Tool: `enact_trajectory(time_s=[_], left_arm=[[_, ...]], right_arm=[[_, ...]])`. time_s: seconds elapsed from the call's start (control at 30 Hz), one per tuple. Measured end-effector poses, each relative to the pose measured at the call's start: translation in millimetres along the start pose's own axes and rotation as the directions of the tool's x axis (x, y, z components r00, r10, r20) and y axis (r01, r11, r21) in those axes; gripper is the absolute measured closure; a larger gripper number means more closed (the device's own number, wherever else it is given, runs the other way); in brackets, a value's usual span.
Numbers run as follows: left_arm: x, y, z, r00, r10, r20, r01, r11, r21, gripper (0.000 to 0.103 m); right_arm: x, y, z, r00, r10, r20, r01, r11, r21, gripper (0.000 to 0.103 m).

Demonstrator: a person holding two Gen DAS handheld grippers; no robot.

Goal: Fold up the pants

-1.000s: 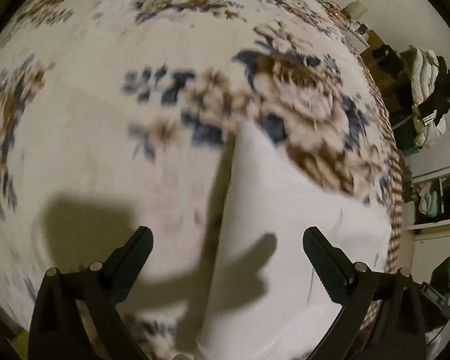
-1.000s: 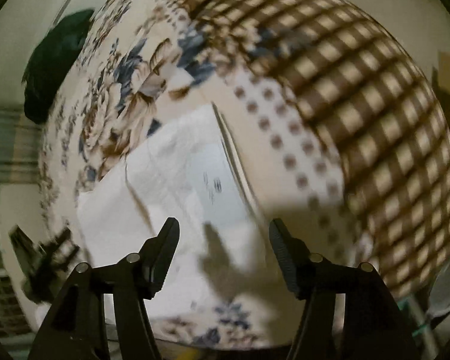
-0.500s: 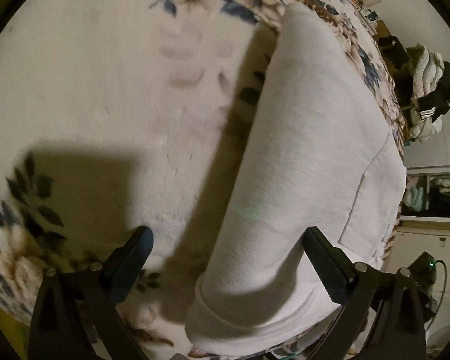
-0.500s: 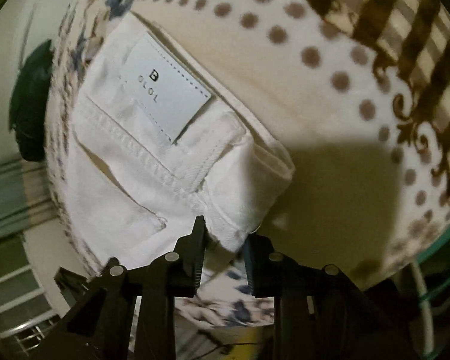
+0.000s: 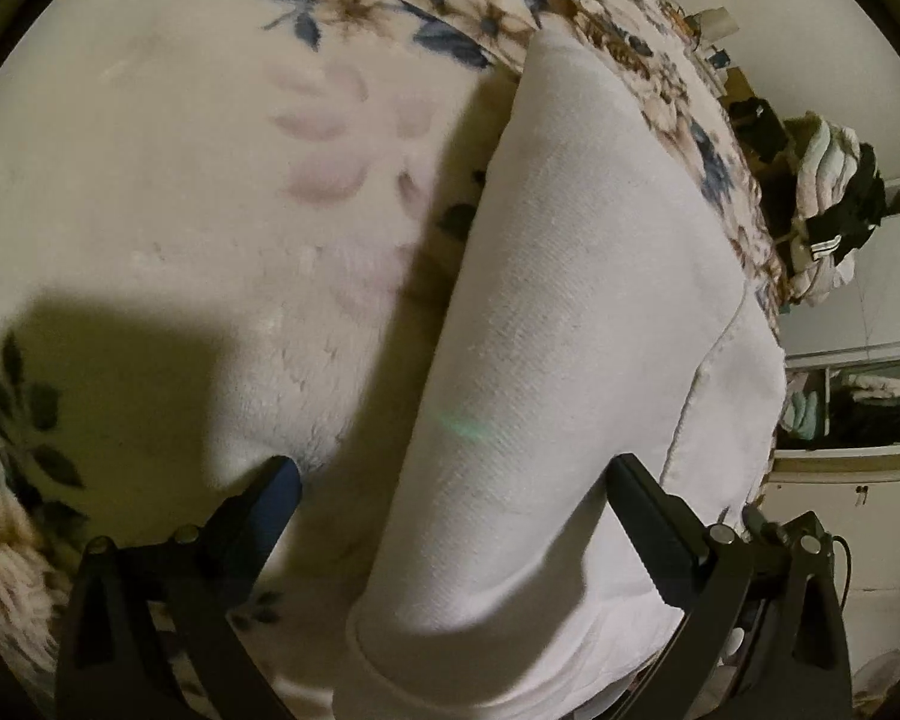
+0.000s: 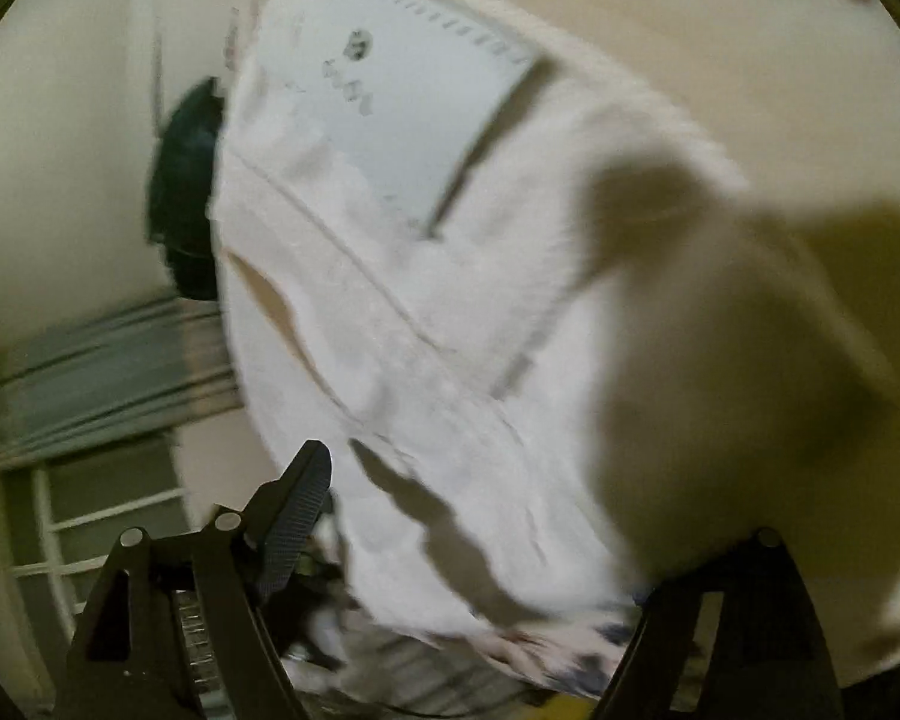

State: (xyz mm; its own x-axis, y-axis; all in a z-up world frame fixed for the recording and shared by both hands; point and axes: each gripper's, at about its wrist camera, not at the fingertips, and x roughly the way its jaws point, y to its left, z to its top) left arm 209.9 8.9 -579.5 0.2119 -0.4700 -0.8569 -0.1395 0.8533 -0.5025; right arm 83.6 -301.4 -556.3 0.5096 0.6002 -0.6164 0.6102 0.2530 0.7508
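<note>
The white pants (image 5: 570, 324) lie folded lengthwise on a floral blanket (image 5: 168, 192). In the left wrist view the hem end reaches down between the fingers of my left gripper (image 5: 456, 498), which is open and low over the cloth. In the right wrist view the waistband end with its pale brand patch (image 6: 402, 102) and a back pocket fills the frame. My right gripper (image 6: 510, 516) is open, with the waistband corner between its fingers; the right finger is hidden behind the cloth.
A heap of clothes (image 5: 834, 222) and shelves (image 5: 858, 396) stand beyond the bed's far right edge. In the right wrist view a dark green object (image 6: 186, 192) lies behind the pants, with a window (image 6: 108, 516) at lower left.
My right gripper, nearly shut at the waistband corner half a second ago, has opened wide and moved closer to the cloth. My left gripper has dropped closer to the pant leg.
</note>
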Motion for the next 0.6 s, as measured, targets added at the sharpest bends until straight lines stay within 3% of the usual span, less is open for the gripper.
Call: enact_trajectory(time_s=[0.2,0.27,0.37,0.4,0.47,0.6], left_arm=[[-3,2,-3,0.999,-0.023,0.028,0.023,1.0,-0.008,0.0],[-4,-4,-5,0.998,-0.026,0.049,0.025,0.999,0.021,0.002],[-10,-20,-7,0.996,-0.056,0.07,0.049,0.994,0.099,0.051],[-13,-26,-7,0.996,-0.046,0.075,0.037,0.992,0.12,0.058],[-21,-31,-8,0.995,-0.057,0.085,0.045,0.991,0.129,0.069],[-46,-40,-8,0.987,-0.107,0.123,0.095,0.99,0.102,0.08]], right_arm=[[12,7,2,1.0,-0.011,0.027,0.011,0.999,-0.033,0.019],[9,16,2,0.999,-0.016,0.049,0.018,0.999,-0.043,0.027],[-2,19,-12,0.995,-0.041,0.09,0.045,0.998,-0.041,0.053],[-2,24,-15,0.994,-0.041,0.099,0.045,0.998,-0.044,0.065],[-3,36,-20,0.992,-0.055,0.113,0.063,0.996,-0.061,0.075],[-8,65,-29,0.989,-0.072,0.129,0.083,0.993,-0.08,0.082]])
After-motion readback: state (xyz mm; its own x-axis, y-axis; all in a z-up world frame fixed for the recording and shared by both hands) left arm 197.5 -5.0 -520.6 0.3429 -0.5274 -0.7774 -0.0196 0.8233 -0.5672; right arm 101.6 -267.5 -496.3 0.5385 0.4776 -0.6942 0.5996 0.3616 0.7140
